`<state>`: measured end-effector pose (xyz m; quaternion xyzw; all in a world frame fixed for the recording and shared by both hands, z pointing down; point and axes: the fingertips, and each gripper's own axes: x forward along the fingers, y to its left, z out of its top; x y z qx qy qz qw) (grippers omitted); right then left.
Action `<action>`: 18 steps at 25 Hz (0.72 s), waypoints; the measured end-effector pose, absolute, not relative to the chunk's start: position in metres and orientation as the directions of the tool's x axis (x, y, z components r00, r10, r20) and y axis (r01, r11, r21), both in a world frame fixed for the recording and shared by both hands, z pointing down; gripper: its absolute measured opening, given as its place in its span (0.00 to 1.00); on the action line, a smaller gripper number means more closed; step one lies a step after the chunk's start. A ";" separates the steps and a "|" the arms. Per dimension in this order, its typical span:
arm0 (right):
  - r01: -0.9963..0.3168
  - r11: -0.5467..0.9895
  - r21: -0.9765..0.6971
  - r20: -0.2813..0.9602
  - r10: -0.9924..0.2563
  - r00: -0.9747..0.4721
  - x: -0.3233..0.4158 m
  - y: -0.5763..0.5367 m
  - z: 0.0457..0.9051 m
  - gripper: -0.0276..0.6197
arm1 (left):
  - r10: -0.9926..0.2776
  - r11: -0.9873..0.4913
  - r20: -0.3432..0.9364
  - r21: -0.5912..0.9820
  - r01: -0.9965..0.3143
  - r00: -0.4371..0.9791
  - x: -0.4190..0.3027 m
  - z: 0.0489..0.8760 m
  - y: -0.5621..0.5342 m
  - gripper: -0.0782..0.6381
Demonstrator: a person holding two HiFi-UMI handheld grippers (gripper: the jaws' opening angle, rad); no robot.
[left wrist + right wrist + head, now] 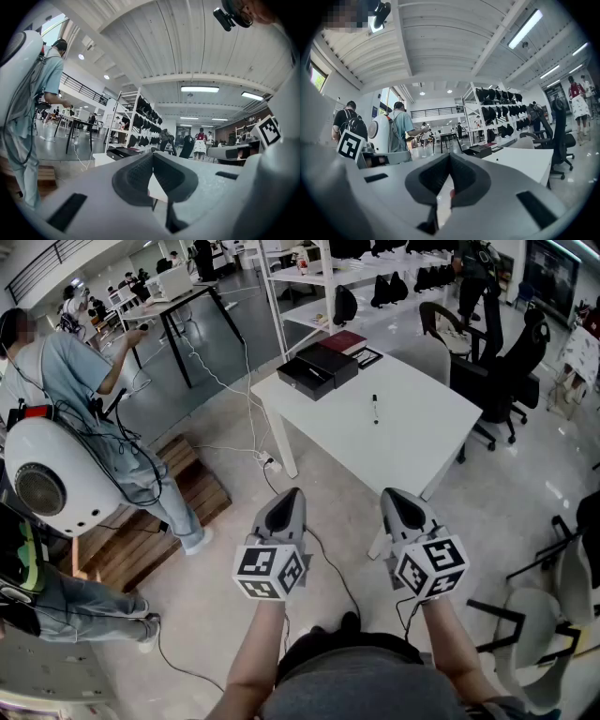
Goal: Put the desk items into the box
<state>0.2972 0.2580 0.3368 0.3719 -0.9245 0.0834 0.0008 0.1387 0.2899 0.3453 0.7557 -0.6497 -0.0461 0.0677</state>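
A white table (412,442) stands ahead of me. At its far corner lies a black box (319,367), with a dark red notebook (343,339) and a flat black item (367,357) beside it. A small pen (375,410) lies alone near the table's middle. My left gripper (287,495) and right gripper (396,495) are held level side by side over the floor, short of the table's near corner. Both are shut with nothing between the jaws. The right gripper view shows the table (520,159) and the box (480,150) past its closed tips.
A person in a light blue shirt (89,381) stands at the left by a white rounded machine (47,474) and a wooden pallet (150,521). Cables (225,381) run over the floor. Black office chairs (506,371) and a shelf rack (309,277) stand behind the table.
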 end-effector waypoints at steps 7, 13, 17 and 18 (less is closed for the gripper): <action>-0.701 0.684 -0.203 0.062 -0.705 -0.706 0.303 0.253 0.337 0.05 | -0.988 -0.143 0.034 0.153 -0.978 0.150 0.144 0.348 0.292 0.12; -0.718 0.663 -0.210 0.070 -0.722 -0.688 0.306 0.246 0.340 0.05 | -0.990 -0.129 0.038 0.144 -0.981 0.136 0.144 0.350 0.291 0.12; -0.725 0.655 -0.213 0.079 -0.728 -0.681 0.312 0.246 0.344 0.05 | -0.991 -0.121 0.043 0.140 -0.983 0.128 0.148 0.354 0.293 0.12; -0.723 0.659 -0.208 0.081 -0.725 -0.684 0.313 0.246 0.345 0.05 | -0.991 -0.117 0.045 0.140 -0.983 0.125 0.149 0.355 0.293 0.12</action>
